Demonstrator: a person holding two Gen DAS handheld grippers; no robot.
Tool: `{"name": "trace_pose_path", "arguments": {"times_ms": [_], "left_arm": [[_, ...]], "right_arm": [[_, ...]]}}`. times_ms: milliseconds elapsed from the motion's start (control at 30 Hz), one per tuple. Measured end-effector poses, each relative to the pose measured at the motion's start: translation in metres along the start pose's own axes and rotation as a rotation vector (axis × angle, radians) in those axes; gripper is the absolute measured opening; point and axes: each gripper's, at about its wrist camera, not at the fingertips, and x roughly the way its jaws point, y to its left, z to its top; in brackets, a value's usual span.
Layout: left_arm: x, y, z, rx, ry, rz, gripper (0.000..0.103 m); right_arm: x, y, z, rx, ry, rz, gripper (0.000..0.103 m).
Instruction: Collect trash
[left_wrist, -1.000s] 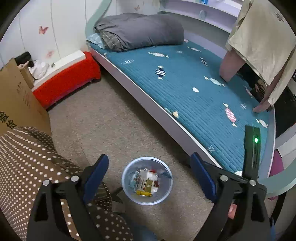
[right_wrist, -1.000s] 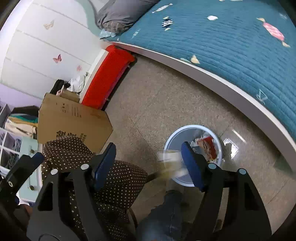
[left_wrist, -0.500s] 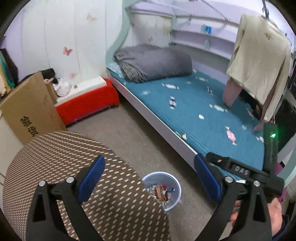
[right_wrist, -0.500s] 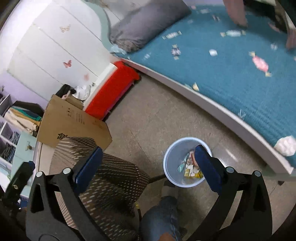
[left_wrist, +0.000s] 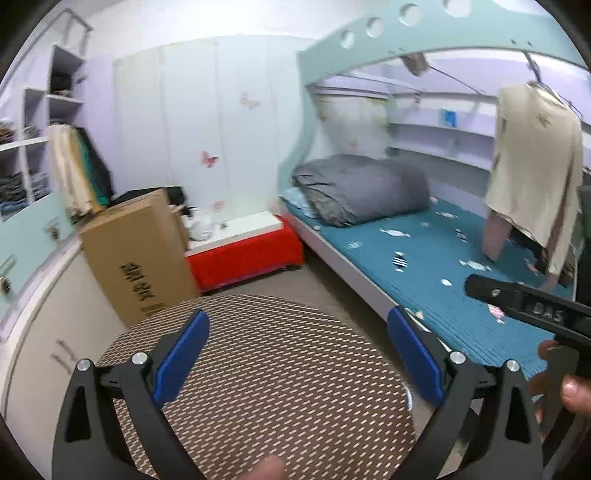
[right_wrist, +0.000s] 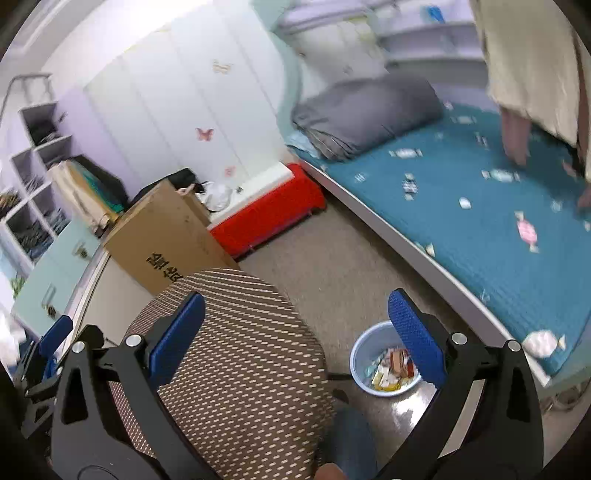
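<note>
Trash now in bin (right_wrist: 384, 363) beside chair (right_wrist: 236, 354); my right tool (right_wrist: 295, 332), left tool (left_wrist: 297, 350) both spread, empty, lifted away; drop done.

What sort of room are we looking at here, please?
Most likely a child's bedroom: a bed with a folded duvet, butterfly stickers on the wardrobe, and a trash bin on the floor.

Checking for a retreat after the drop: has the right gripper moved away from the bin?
Yes. The right gripper has risen; the bin looks smaller beside the bed.
</note>
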Motion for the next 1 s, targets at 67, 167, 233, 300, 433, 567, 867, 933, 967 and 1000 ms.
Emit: {"name": "trace_pose_path", "arguments": {"times_ms": [67, 167, 233, 300, 433, 567, 867, 933, 967, 1000], "left_arm": [[-0.017, 0.017, 0.001, -0.035, -0.01, 0.043, 0.095], [-0.04, 0.042, 0.0, -0.095, -0.016, 0.079, 0.095], [-0.056, 0.057, -0.001, -0.135, -0.043, 0.076, 0.095], [-0.074, 0.069, -0.003, -0.164, -0.076, 0.085, 0.096], [-0.096, 0.081, -0.004, -0.169, -0.121, 0.131, 0.097], [-0.109, 0.089, -0.005, -0.188, -0.153, 0.134, 0.098], [-0.127, 0.104, -0.007, -0.233, -0.184, 0.16, 0.098], [-0.13, 0.104, -0.007, -0.231, -0.188, 0.161, 0.098], [-0.131, 0.104, -0.008, -0.23, -0.189, 0.16, 0.098], [-0.132, 0.104, -0.008, -0.228, -0.19, 0.158, 0.098]], "right_arm": [[-0.013, 0.022, 0.0, -0.05, -0.024, 0.002, 0.097], [-0.032, 0.053, -0.002, -0.122, -0.062, 0.001, 0.097], [-0.044, 0.074, -0.003, -0.175, -0.095, 0.003, 0.097], [-0.054, 0.089, -0.005, -0.21, -0.123, 0.002, 0.097], [-0.072, 0.114, -0.01, -0.279, -0.18, -0.005, 0.097], [-0.082, 0.128, -0.014, -0.31, -0.212, 0.006, 0.097], [-0.093, 0.145, -0.015, -0.342, -0.251, 0.008, 0.097], [-0.094, 0.146, -0.016, -0.35, -0.254, 0.012, 0.097], [-0.094, 0.147, -0.016, -0.352, -0.253, 0.014, 0.097], [-0.094, 0.148, -0.017, -0.353, -0.253, 0.015, 0.097]]}}
